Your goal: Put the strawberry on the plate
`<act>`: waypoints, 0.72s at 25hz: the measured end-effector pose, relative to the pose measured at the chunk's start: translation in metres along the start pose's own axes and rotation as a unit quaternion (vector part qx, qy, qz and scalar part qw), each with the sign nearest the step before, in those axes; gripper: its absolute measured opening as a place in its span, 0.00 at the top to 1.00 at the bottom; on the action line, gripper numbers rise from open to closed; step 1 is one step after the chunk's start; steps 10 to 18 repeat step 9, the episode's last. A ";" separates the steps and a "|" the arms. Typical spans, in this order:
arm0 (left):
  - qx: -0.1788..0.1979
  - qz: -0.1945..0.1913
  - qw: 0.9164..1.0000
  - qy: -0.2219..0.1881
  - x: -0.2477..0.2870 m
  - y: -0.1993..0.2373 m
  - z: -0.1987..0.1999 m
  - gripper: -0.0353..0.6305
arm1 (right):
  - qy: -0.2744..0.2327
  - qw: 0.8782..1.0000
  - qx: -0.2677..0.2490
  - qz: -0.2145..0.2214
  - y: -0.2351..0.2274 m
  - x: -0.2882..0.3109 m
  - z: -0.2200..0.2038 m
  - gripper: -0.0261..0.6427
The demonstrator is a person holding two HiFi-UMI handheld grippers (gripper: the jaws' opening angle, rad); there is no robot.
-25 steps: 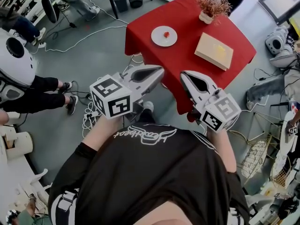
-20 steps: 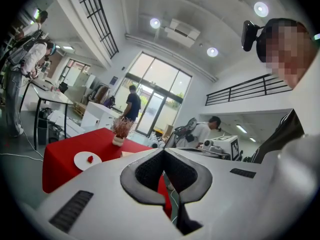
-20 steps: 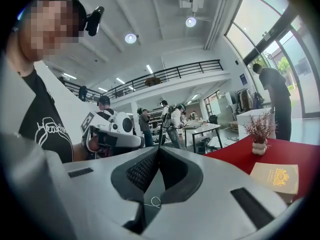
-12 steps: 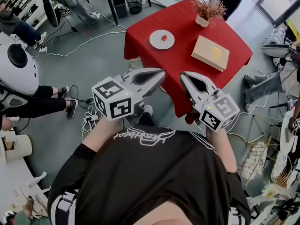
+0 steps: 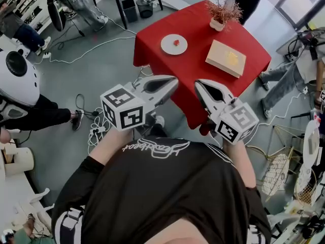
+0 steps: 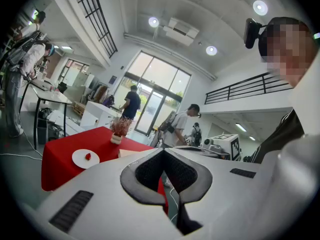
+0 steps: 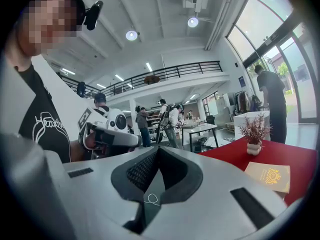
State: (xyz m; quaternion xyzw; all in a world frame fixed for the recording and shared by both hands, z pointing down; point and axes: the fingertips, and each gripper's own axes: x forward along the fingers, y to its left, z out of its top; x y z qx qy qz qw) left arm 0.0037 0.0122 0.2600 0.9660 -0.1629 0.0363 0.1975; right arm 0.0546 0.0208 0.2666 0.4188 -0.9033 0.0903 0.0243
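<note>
- The strawberry (image 5: 176,42) already lies on the plate (image 5: 167,48), on the red table (image 5: 198,80), well ahead of both grippers.
- The job looks done, so no step seems to be in hand.
- The left gripper (image 5: 173,80) is clenched with nothing in it; the plate sits ahead and a bit to its left.
- The right gripper (image 5: 198,84) is clenched and empty too.
- Any next move would call for stepping closer to the table first.
- Count: two grippers, one strawberry, one plate, one tan book (image 5: 225,58), one small plant pot (image 5: 219,17).
</note>
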 end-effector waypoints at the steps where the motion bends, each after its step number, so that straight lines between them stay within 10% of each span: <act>1: 0.000 0.000 1.000 0.000 0.000 -0.001 -0.001 0.94 | -0.001 1.000 0.000 0.000 0.000 -0.001 0.000 0.95; 18: 0.001 0.001 1.000 0.001 -0.001 -0.003 -0.006 0.94 | -0.006 1.000 0.000 -0.005 0.003 -0.007 -0.002 0.95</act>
